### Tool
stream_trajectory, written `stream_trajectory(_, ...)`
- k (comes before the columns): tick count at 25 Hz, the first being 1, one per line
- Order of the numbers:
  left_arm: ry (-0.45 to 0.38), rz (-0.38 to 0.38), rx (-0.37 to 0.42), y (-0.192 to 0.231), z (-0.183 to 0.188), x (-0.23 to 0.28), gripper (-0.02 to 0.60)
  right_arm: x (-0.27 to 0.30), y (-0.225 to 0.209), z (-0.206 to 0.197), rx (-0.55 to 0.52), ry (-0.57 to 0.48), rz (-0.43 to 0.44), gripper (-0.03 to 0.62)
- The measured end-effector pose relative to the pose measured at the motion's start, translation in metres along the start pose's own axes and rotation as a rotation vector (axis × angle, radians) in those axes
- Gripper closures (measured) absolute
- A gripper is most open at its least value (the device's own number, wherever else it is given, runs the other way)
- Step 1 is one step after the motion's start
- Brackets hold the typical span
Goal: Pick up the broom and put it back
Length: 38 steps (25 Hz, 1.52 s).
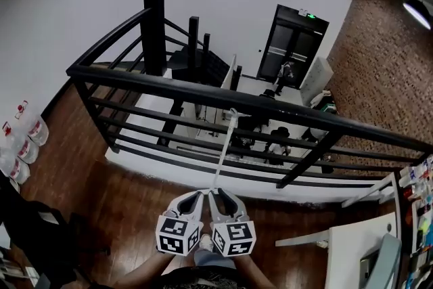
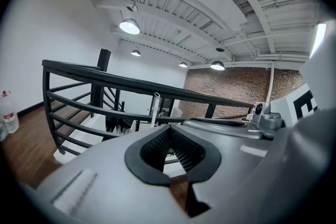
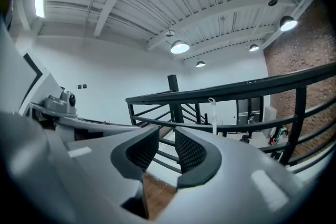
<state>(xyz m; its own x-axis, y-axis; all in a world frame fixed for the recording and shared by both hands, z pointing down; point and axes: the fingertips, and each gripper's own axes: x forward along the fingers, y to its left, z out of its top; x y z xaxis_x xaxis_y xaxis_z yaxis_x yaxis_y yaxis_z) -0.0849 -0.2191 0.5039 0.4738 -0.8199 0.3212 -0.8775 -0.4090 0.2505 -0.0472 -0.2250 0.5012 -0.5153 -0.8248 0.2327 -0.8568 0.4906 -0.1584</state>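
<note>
The broom's white handle [image 1: 225, 145] leans against the black railing [image 1: 203, 93] straight ahead of both grippers; its lower end is hidden behind them. Both gripper views show the handle's capped top against the rail, as the handle [image 2: 154, 110] and the handle [image 3: 213, 115], beyond the jaws and not between them. My left gripper [image 1: 195, 195] [image 2: 168, 131] has its pads meeting at the tips, with nothing in it. My right gripper [image 1: 220, 194] [image 3: 167, 135] stands beside it with a narrow gap between its pads and nothing in the gap.
Beyond the railing the floor drops to a lower level with a staircase [image 1: 196, 61] and a black door [image 1: 292, 42]. Water bottles [image 1: 20, 139] line the left wall. A white desk [image 1: 358, 247] stands at the right, near a brick wall [image 1: 385, 71].
</note>
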Motion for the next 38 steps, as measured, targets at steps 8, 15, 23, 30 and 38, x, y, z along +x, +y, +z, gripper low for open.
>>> stream_trajectory(8,0.018,-0.030,0.028,0.001,0.026,0.078,0.577,0.057,-0.066,0.014,0.029,-0.002,-0.022,0.523)
stream_trajectory(15,0.045,-0.055,0.016,0.002,0.039,0.133,0.577,0.099,-0.116,0.020,0.023,-0.005,-0.026,0.496)
stream_trajectory(23,0.038,-0.027,0.007,0.016,0.052,0.168,0.578,0.146,-0.159,0.021,0.002,-0.027,-0.027,0.477)
stream_trajectory(30,0.037,-0.011,0.001,0.032,0.060,0.195,0.577,0.188,-0.197,0.014,-0.004,-0.020,-0.058,0.453)
stream_trajectory(38,0.046,0.002,0.020,0.046,0.061,0.210,0.577,0.223,-0.222,0.002,0.001,0.014,-0.078,0.438)
